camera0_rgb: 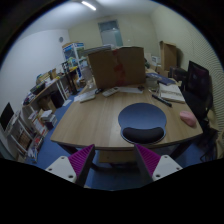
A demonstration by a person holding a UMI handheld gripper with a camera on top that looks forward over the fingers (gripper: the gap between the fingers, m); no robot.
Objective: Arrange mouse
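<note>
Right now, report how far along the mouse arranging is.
Done: nothing; the dark round pad on the table holds no mouse. In hand: nothing; the tool is open and empty, short of the table. Left: grasp the small pink item, possibly the mouse, beside the pad and place it.

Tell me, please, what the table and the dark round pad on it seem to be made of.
Table: probably wood or wood-look laminate, with a pale tan, matte top. Round pad: likely fabric-covered foam or rubber, dark blue-black with no shine. The gripper hangs open before the table's near edge, jaws apart, holding nothing.
</note>
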